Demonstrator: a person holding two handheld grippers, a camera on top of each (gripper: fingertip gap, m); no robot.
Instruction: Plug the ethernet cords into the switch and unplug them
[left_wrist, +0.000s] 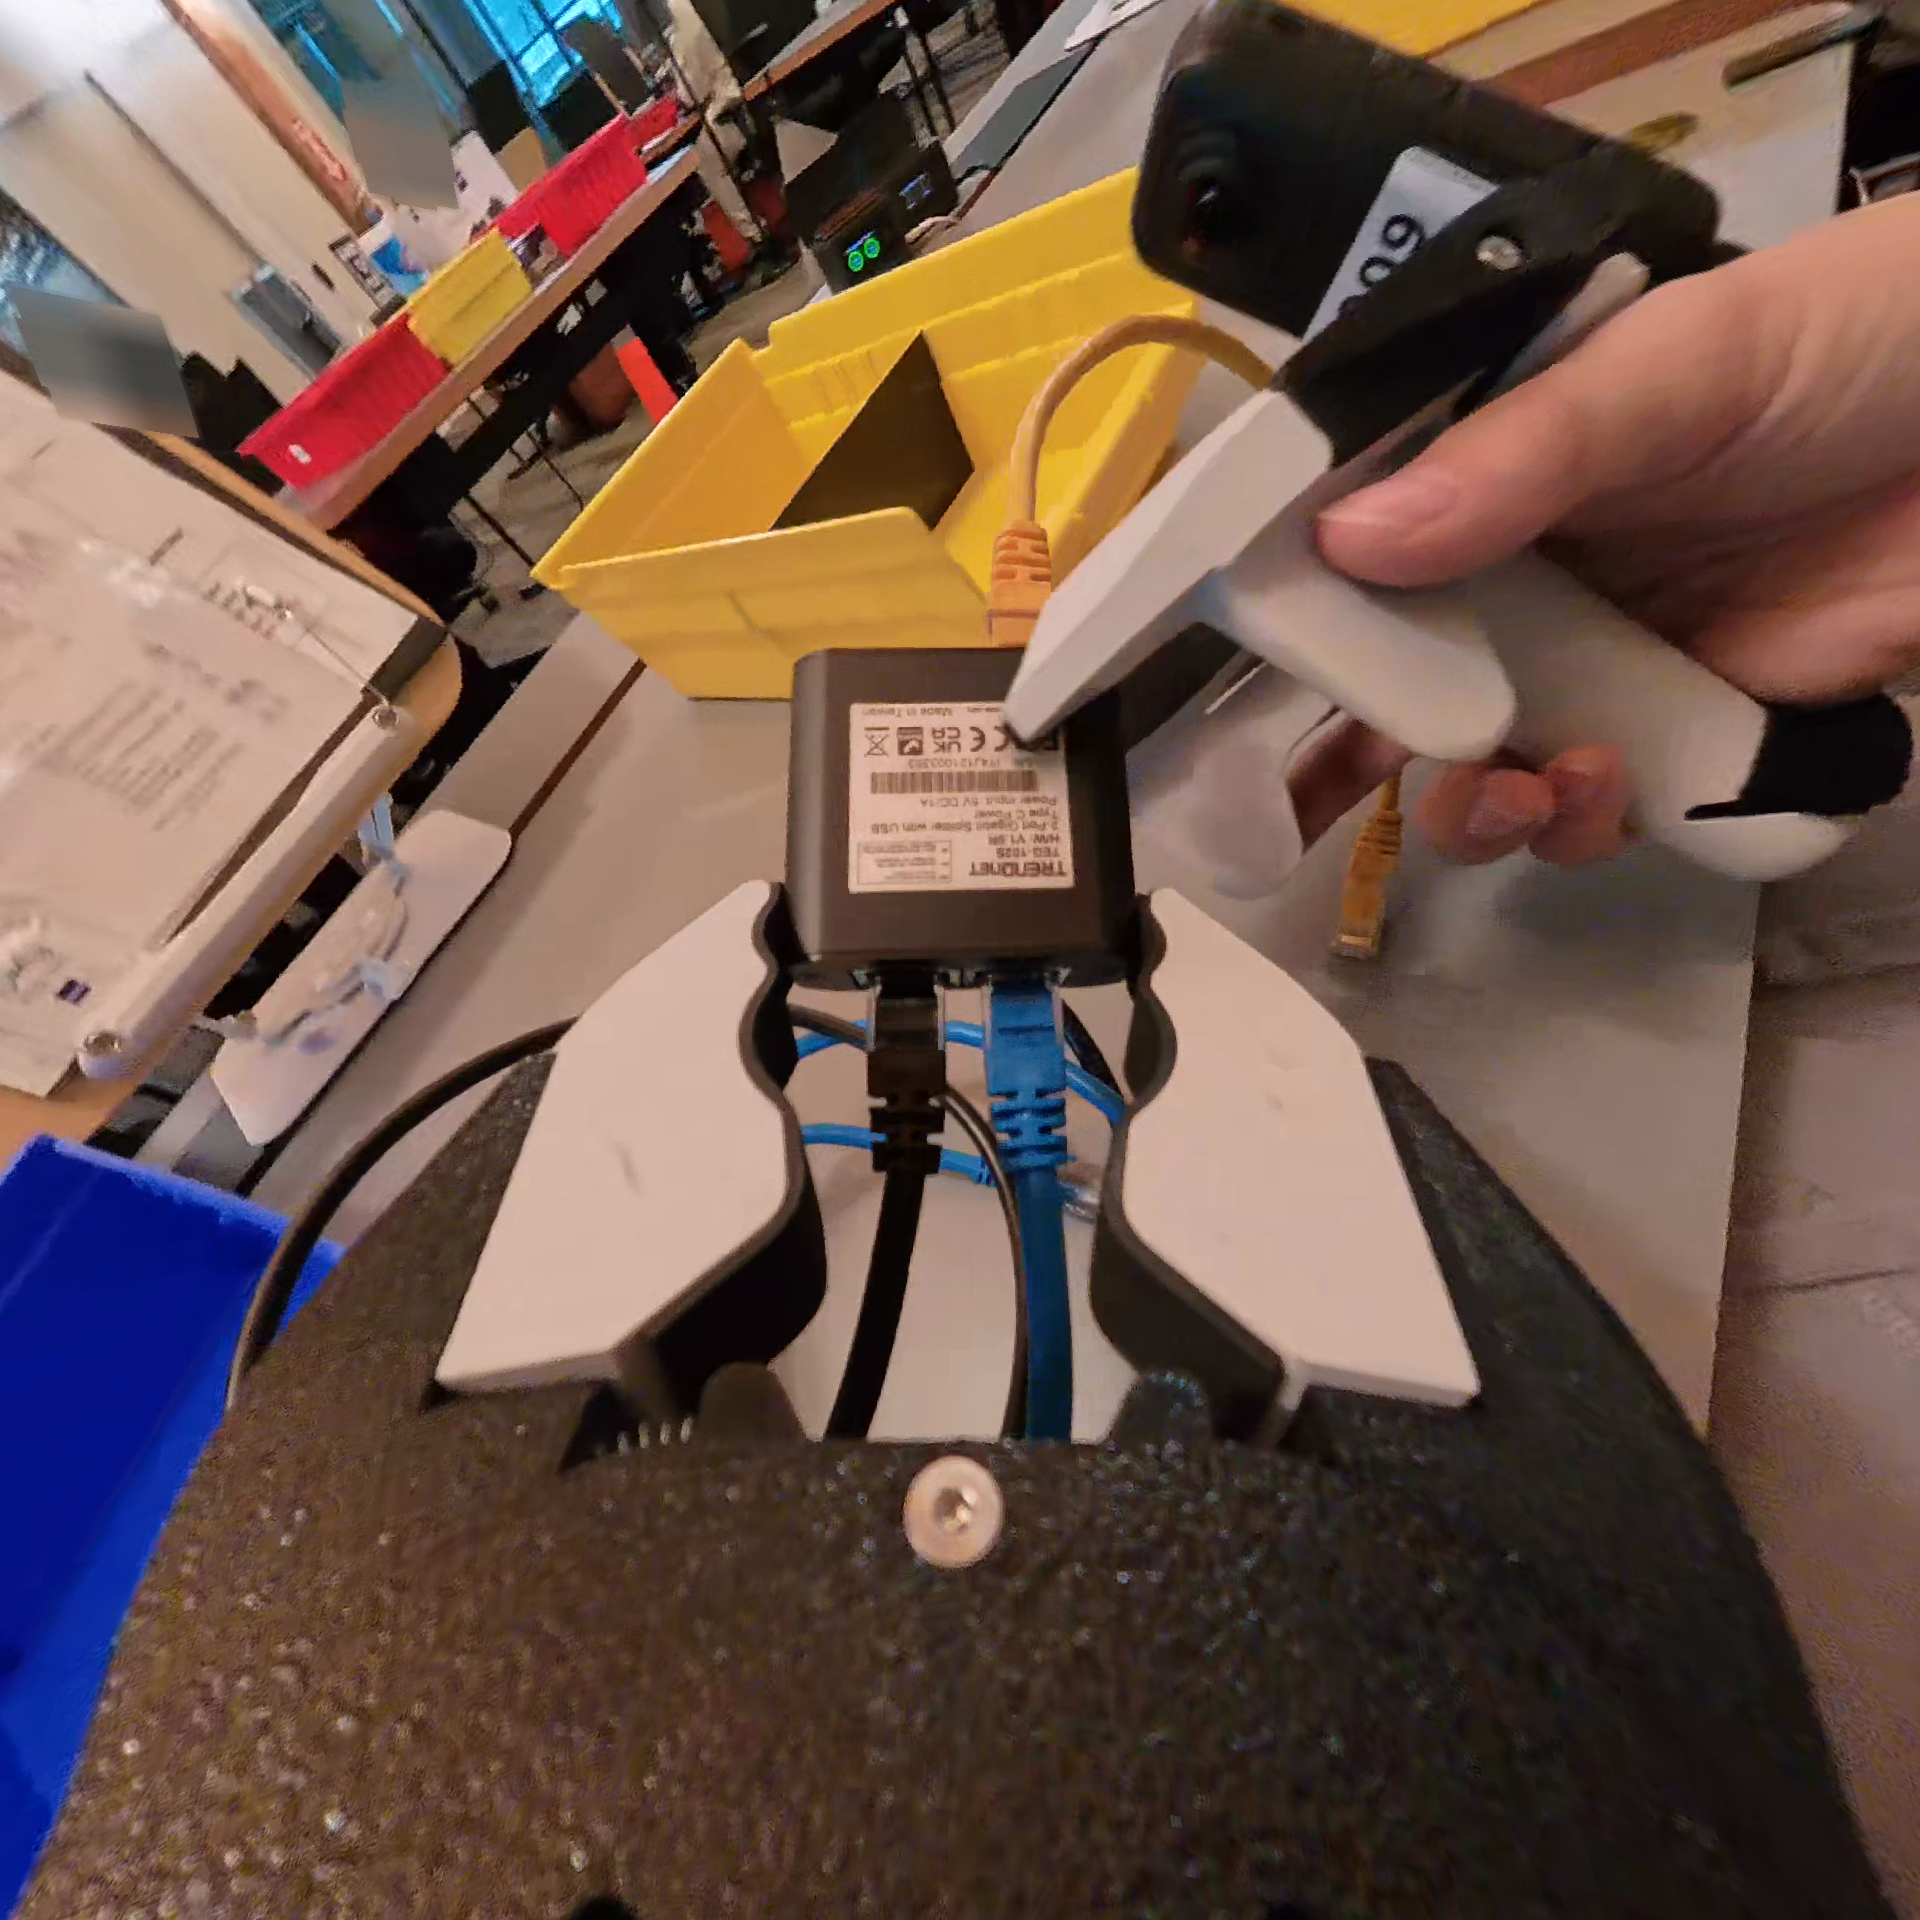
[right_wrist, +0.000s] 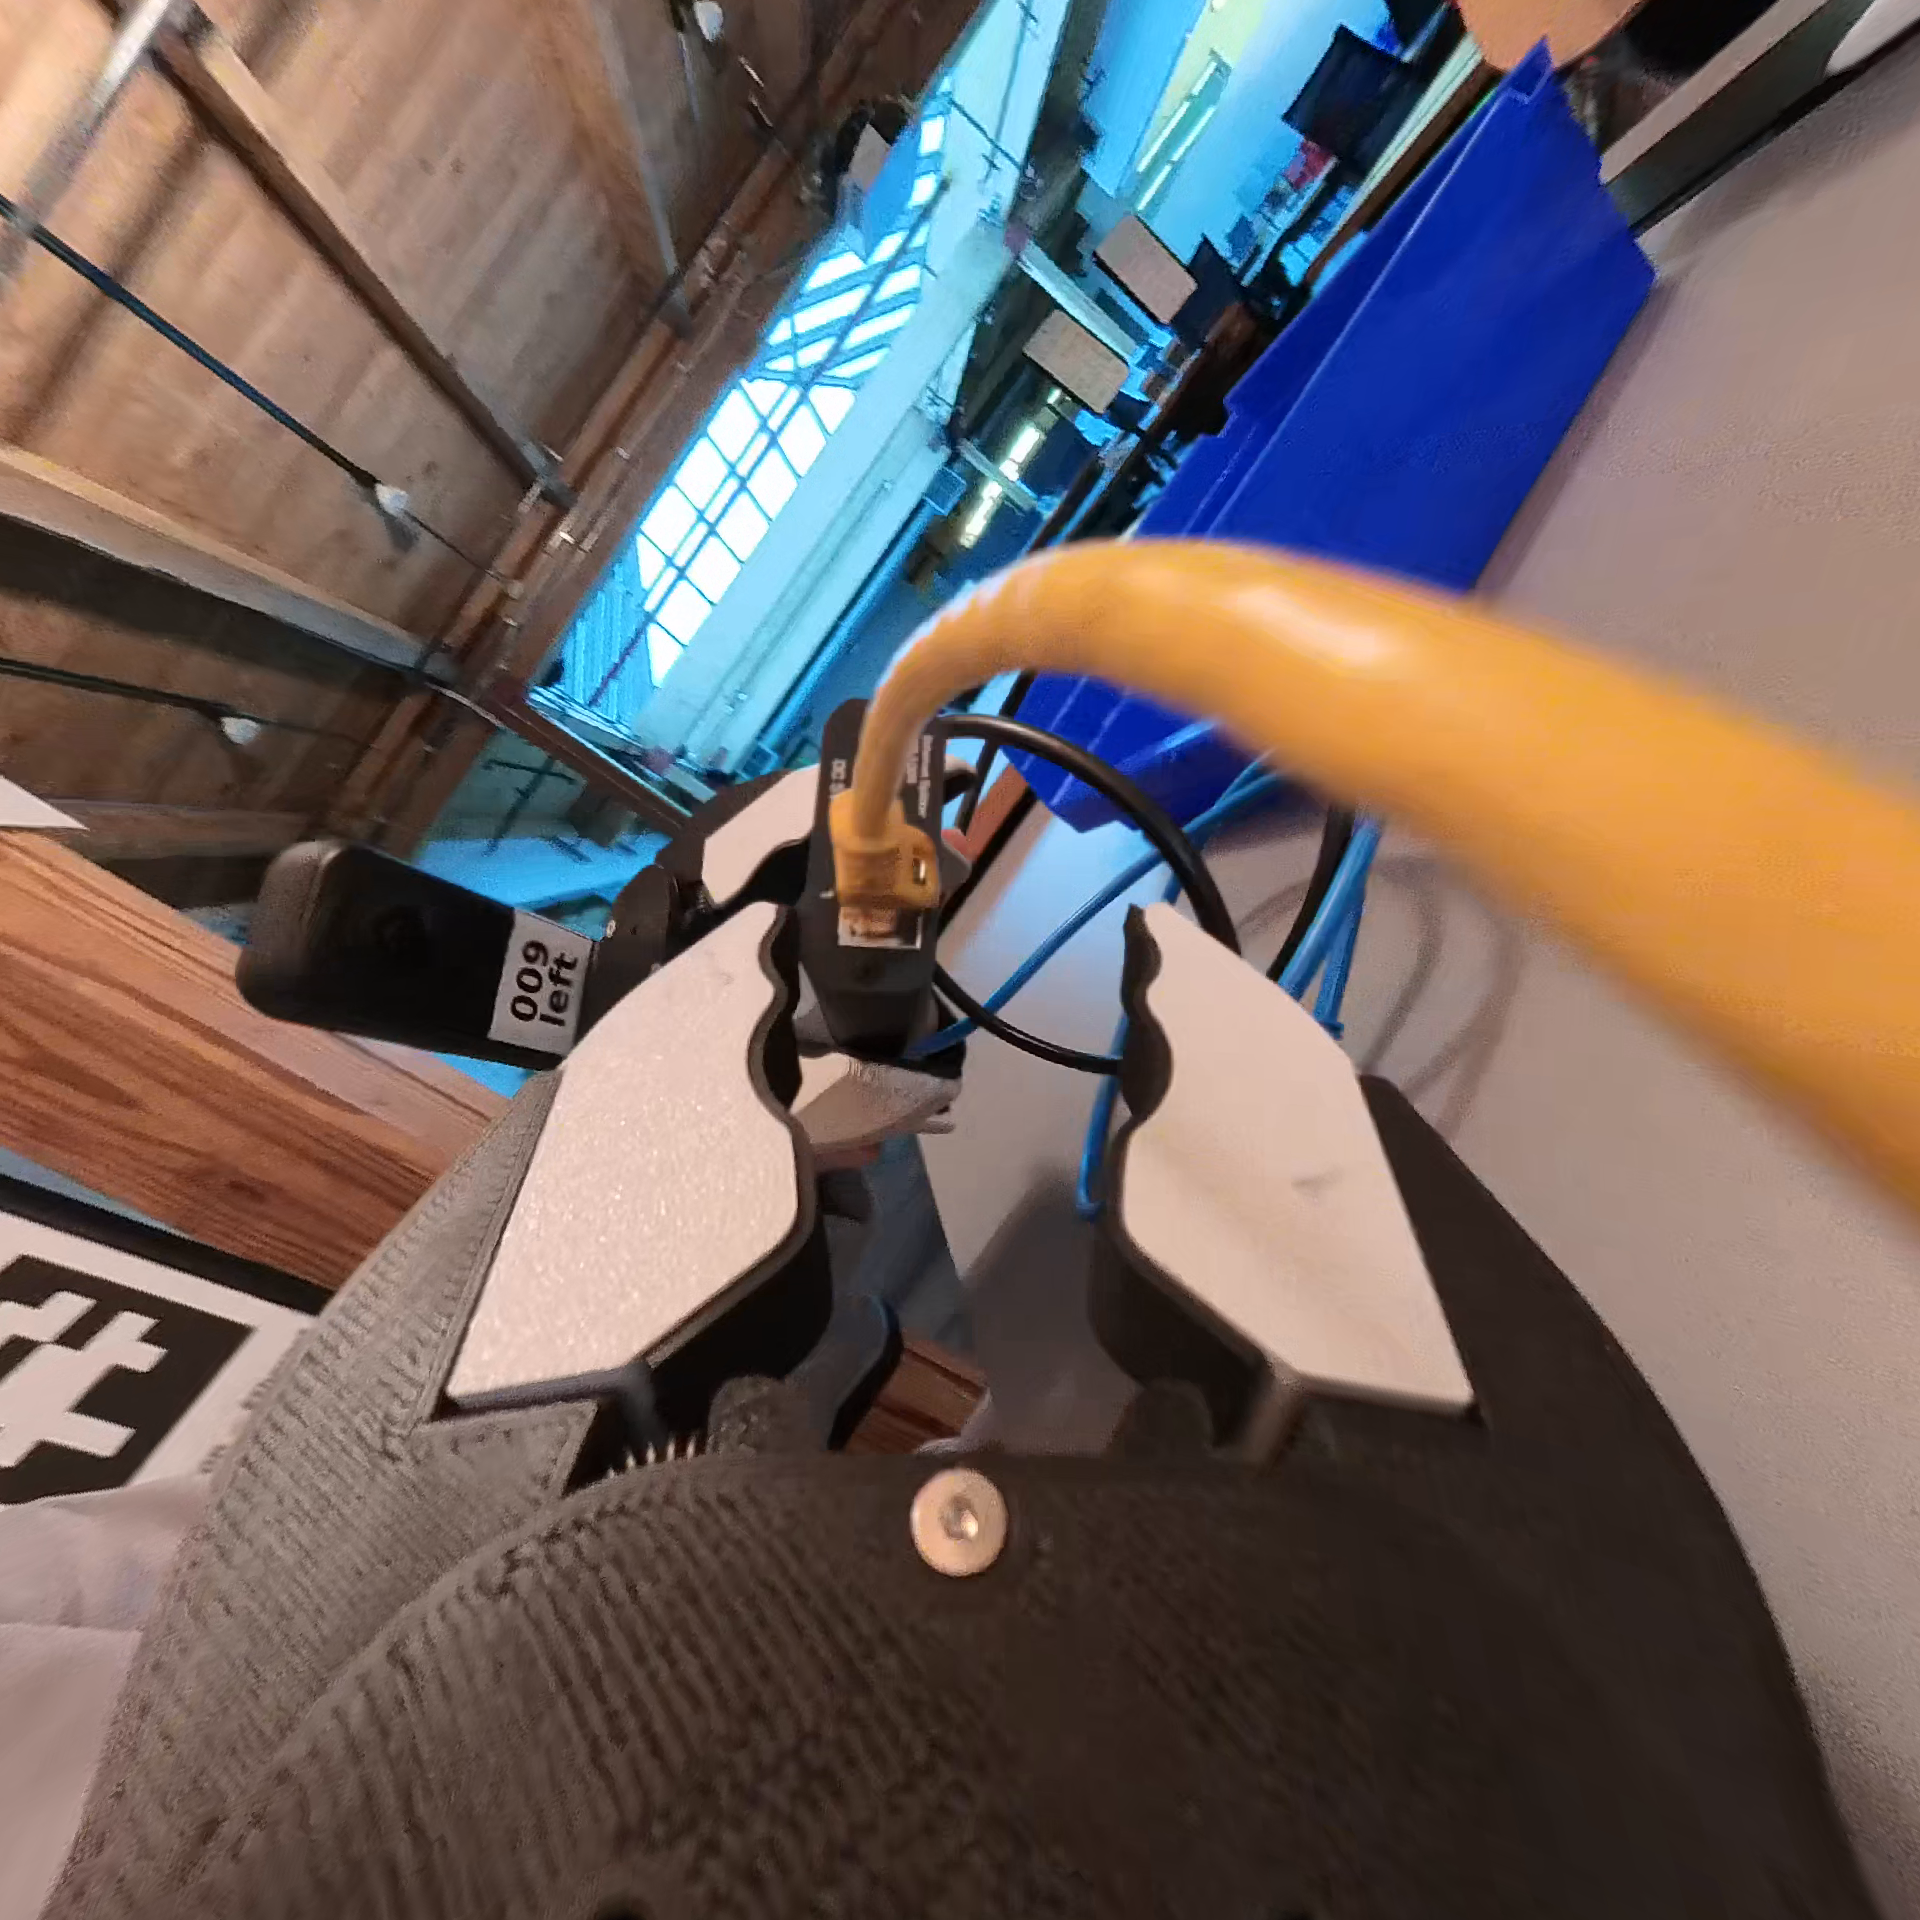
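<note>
My left gripper (left_wrist: 956, 935) is shut on the near end of the black switch (left_wrist: 956, 810), held above the grey table. A black plug (left_wrist: 904, 1049) and a blue plug (left_wrist: 1023, 1060) sit in its near ports, between my fingers. An orange-yellow plug (left_wrist: 1018, 582) is in the far port. My right gripper (left_wrist: 1143, 790), held by a hand, is open, with one fingertip at the switch's far right corner. In the right wrist view the right gripper (right_wrist: 951, 977) is open facing the switch (right_wrist: 862, 977) and its yellow plug (right_wrist: 878, 862). The yellow cord (right_wrist: 1455, 748) arcs across the foreground.
A yellow bin (left_wrist: 883, 561) stands just behind the switch. A blue bin (left_wrist: 104, 1351) is at the near left, also in the right wrist view (right_wrist: 1403, 416). A paper stand (left_wrist: 156, 727) is at the left. A loose yellow plug (left_wrist: 1371, 883) lies on the table (left_wrist: 623, 810). My left and right fingertips are right by each other.
</note>
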